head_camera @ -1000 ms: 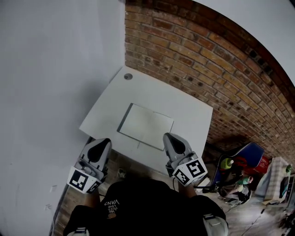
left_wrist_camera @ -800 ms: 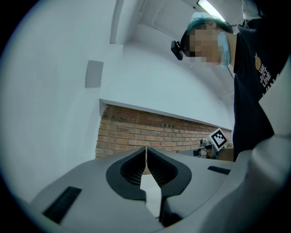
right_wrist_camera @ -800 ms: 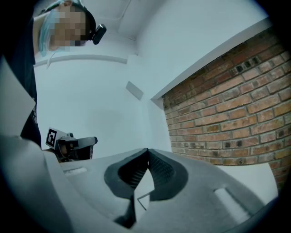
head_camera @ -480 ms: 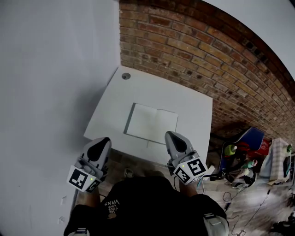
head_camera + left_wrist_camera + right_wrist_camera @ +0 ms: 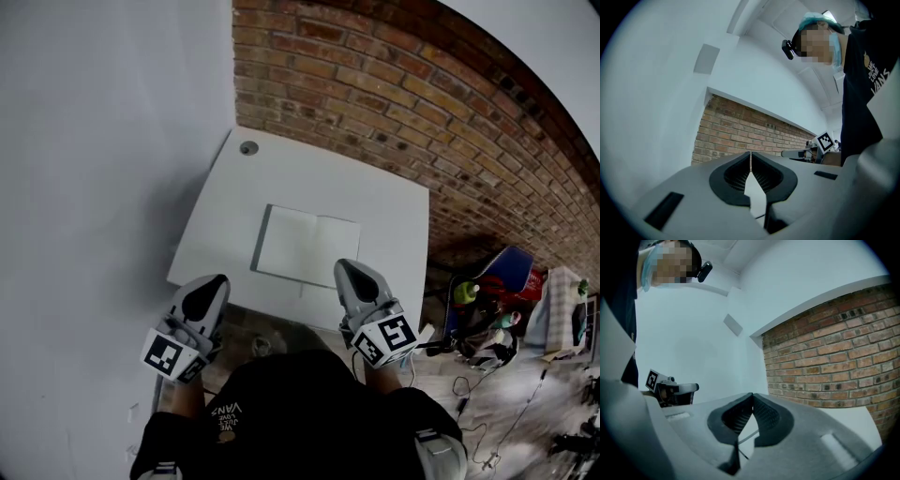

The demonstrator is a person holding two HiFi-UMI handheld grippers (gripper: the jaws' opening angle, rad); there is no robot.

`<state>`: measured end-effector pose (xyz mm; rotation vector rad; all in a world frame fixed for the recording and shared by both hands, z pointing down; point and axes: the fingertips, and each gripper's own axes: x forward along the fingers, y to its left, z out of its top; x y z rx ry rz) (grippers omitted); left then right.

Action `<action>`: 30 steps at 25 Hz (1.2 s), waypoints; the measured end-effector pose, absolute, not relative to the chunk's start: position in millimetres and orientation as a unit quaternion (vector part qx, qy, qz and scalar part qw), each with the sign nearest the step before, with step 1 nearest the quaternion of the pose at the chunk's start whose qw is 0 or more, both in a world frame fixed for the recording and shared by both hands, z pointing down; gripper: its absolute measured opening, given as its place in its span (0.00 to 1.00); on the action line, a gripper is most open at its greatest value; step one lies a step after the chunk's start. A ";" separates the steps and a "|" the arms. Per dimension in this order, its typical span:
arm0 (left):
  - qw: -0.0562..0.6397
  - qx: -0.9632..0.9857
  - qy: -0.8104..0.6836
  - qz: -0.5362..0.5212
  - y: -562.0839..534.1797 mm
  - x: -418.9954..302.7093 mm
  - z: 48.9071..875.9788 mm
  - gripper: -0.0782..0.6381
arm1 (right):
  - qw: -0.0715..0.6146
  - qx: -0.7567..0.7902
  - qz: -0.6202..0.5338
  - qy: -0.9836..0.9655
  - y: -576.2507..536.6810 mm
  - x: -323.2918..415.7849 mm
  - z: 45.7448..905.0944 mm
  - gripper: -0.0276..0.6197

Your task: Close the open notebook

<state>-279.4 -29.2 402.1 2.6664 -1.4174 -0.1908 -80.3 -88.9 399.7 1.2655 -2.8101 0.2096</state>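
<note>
An open notebook (image 5: 307, 247) with blank white pages lies flat in the middle of a white table (image 5: 384, 211), its spine running away from me. My left gripper (image 5: 208, 290) hovers off the table's near edge, left of the notebook, its jaws shut on nothing. My right gripper (image 5: 349, 276) is over the near edge just below the notebook's right page, jaws shut and empty too. In the left gripper view the gripper (image 5: 750, 154) points level at the brick wall. The right gripper (image 5: 752, 396) also points toward the wall, with the table's top (image 5: 855, 416) low at the right.
A brick wall (image 5: 441, 122) stands behind the table and a plain white wall (image 5: 94, 159) at its left. A round cable hole (image 5: 248, 147) marks the table's far left corner. Bags and clutter (image 5: 487, 314) lie on the floor at the right.
Both grippers have come a little nearer the table's near edge; the right one now reaches over it, just short of the notebook. The notebook has not moved.
</note>
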 end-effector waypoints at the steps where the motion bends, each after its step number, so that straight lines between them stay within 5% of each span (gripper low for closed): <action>1: 0.060 0.879 -0.470 -0.061 -32.8 -279.2 404.0 0.13 | 0.029 0.410 0.070 -0.909 -92.6 -79.4 402.3 0.04; 30: 0.081 0.912 -0.402 -0.022 -142.3 -194.6 437.3 0.13 | 0.045 0.507 0.114 -0.853 -164.2 12.6 458.8 0.04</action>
